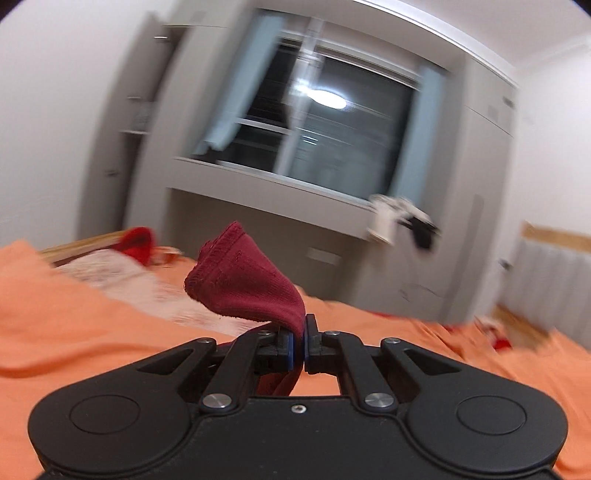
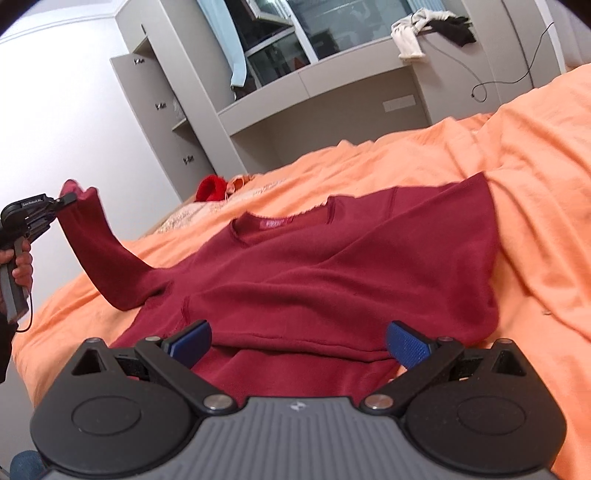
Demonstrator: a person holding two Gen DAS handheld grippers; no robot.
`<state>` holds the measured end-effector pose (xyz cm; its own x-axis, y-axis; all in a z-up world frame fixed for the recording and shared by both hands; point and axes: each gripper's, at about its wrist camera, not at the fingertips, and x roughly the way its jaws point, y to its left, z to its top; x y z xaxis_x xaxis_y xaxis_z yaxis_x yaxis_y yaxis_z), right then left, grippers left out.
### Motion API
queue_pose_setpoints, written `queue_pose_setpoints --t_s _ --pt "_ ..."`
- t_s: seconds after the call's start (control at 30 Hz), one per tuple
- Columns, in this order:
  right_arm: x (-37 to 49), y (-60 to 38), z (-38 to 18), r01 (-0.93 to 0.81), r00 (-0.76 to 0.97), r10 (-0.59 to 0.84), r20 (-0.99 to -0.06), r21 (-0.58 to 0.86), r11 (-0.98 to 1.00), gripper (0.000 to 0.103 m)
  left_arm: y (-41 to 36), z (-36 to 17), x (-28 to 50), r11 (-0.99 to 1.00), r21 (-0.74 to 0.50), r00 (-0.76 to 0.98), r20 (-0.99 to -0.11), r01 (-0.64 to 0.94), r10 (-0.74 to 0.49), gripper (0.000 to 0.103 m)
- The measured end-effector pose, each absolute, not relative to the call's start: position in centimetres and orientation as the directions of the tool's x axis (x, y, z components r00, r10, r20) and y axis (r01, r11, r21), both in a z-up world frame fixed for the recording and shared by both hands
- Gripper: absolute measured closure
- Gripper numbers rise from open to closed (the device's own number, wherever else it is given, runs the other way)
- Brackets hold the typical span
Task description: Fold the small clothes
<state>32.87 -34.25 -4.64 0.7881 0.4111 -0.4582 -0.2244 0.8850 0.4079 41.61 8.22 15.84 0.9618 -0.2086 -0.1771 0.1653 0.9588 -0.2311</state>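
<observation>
Orange bedspread (image 2: 517, 192): covers the bed across both views, rumpled, carries all items below
Grey cabinet and window unit (image 2: 332, 92): stands behind the bed; a dark cable hangs down its right side
Dark red sweater (image 2: 332, 273): lies flat on the bedspread, neckline and label toward the far side, lower hem doubled over nearest the right wrist camera; one sleeve (image 2: 99, 254) is lifted off the bed, up and to the left
Right gripper (image 2: 297, 345): fingers spread wide, blue pads (image 2: 408, 345) just above the sweater's folded hem, holding nothing
Left gripper (image 1: 298, 341): fingers pressed together on the sleeve cuff (image 1: 240, 273), which stands up from the jaws; seen from the right wrist view at the left edge (image 2: 68, 199), raised above the bed, held by the person's left hand (image 2: 22, 266)
White and black garments (image 2: 428, 29): heaped on the window ledge
Bright red item (image 2: 210, 188): at the far end of the bed, detail unclear
</observation>
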Motion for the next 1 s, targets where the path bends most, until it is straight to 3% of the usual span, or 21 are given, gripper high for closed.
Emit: queue_pose_setpoints --t_s 0.2,0.4,0.6,0.83,0.93,1.0 --pt "31.3 -36.7 -3.7 -0.188 0.829 0.372 -0.417 0.419 0.888 0.000 -1.7 12.9 39.8 0.927 -0.162 0.904 -0.218 0.339 -0.369 0.099" --pt "30.0 -39.0 -3.4 -0.139 0.860 0.327 -0.392 0.437 0.889 0.000 -8.8 6.3 38.1 0.876 -0.117 0.814 -0.328 0.468 -0.479 0.098" --pt "29.6 -39.7 -3.5 -0.125 0.869 0.314 -0.383 0.444 0.887 0.000 -12.4 0.4 36.2 0.834 -0.030 0.738 -0.447 0.552 -0.504 0.093" --pt "29.8 -39.5 -3.5 -0.128 0.867 0.320 -0.382 0.450 0.884 0.000 -12.5 -0.8 33.5 0.787 -0.020 0.685 -0.480 0.616 -0.548 0.084" --pt "30.1 -39.2 -3.7 -0.130 0.862 0.327 -0.388 0.453 0.882 0.000 -12.6 0.0 32.9 0.778 -0.007 0.677 -0.487 0.628 -0.552 0.070" --pt "30.3 -38.7 -3.8 -0.135 0.856 0.334 -0.395 0.454 0.881 0.000 -12.1 0.7 32.4 0.786 -0.001 0.689 -0.480 0.618 -0.542 0.050"
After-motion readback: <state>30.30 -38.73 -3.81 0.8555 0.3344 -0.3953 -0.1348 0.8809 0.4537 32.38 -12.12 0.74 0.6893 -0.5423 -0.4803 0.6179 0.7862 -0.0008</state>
